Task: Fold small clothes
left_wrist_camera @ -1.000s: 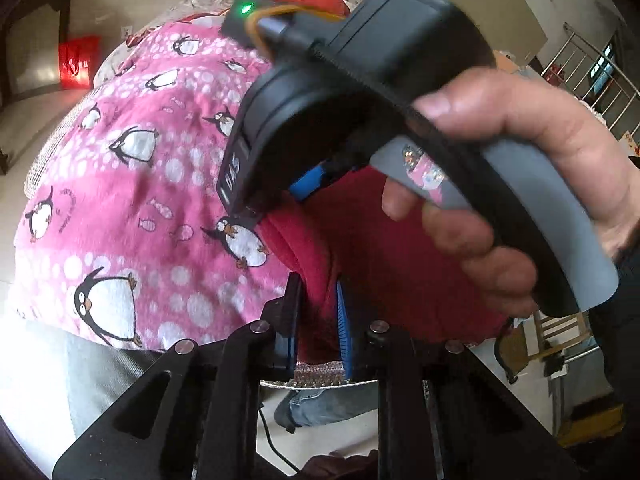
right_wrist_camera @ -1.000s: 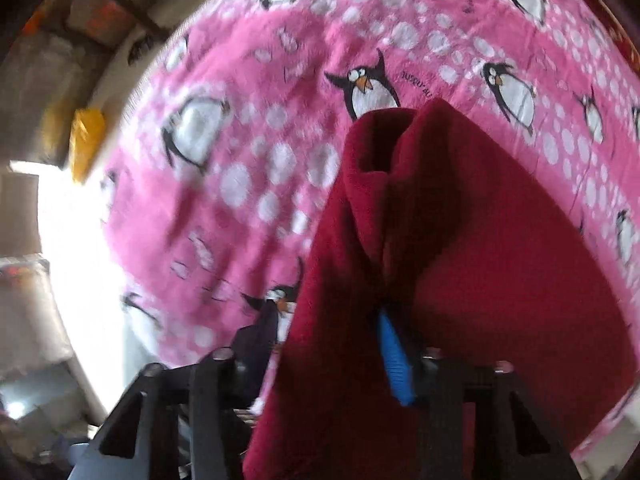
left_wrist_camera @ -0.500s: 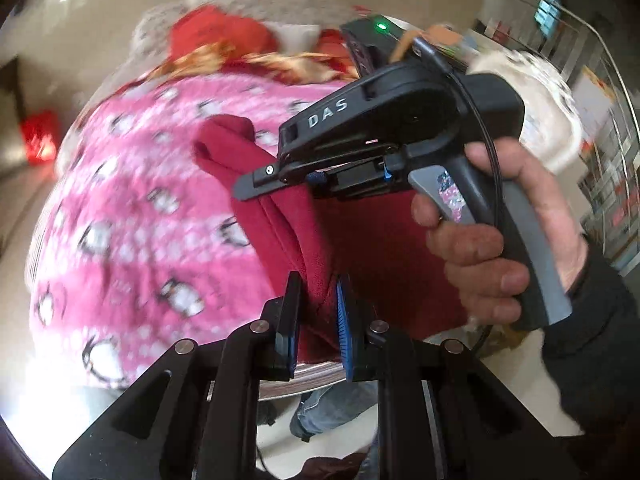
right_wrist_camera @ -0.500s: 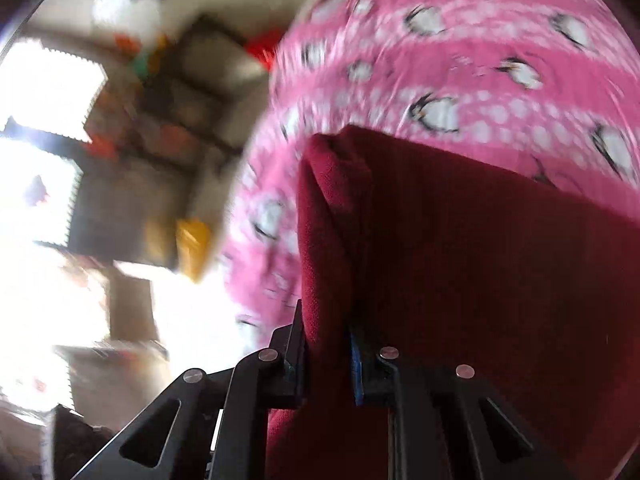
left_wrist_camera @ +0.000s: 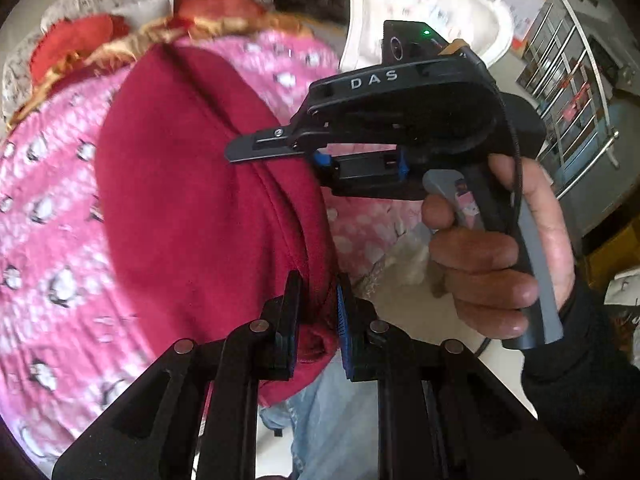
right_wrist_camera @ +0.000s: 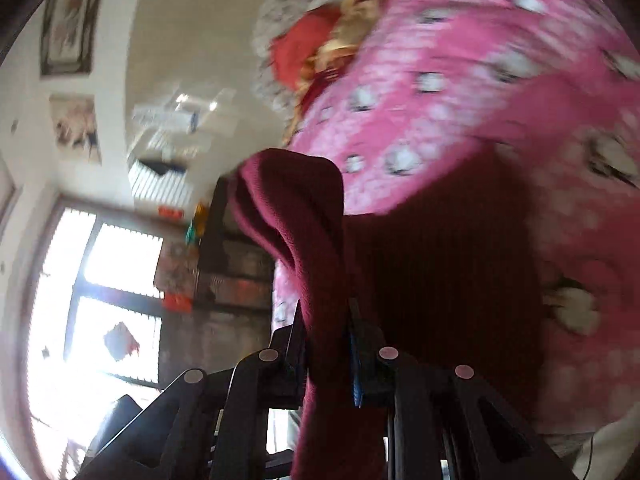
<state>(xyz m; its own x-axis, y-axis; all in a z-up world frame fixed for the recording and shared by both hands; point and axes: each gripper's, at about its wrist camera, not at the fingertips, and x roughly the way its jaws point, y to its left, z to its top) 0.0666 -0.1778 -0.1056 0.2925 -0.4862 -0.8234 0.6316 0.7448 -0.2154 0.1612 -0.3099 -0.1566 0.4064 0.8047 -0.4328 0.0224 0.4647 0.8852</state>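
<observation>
A dark red fleece garment (left_wrist_camera: 192,208) lies spread over the pink penguin-print blanket (left_wrist_camera: 48,208). My left gripper (left_wrist_camera: 318,312) is shut on the garment's near hem. In the left wrist view my right gripper (left_wrist_camera: 312,160), held in a person's hand (left_wrist_camera: 496,264), grips the same edge farther along, to the right of the cloth. In the right wrist view the right gripper (right_wrist_camera: 326,328) is shut on a bunched fold of the garment (right_wrist_camera: 304,216), which rises above the pads. The rest of the garment hangs in shadow to the right.
The pink blanket (right_wrist_camera: 460,92) covers a bed, with red and gold bedding (left_wrist_camera: 120,40) at its far end. A white cushion (left_wrist_camera: 424,4) and a metal railing (left_wrist_camera: 572,92) lie to the right. A bright window (right_wrist_camera: 100,300) and dark shelving (right_wrist_camera: 236,276) show at the left.
Both grippers swept sideways with the red garment, which now lies spread wider over the blanket. The right gripper closed onto the fold and rolled, so the room's wall and window came into its view.
</observation>
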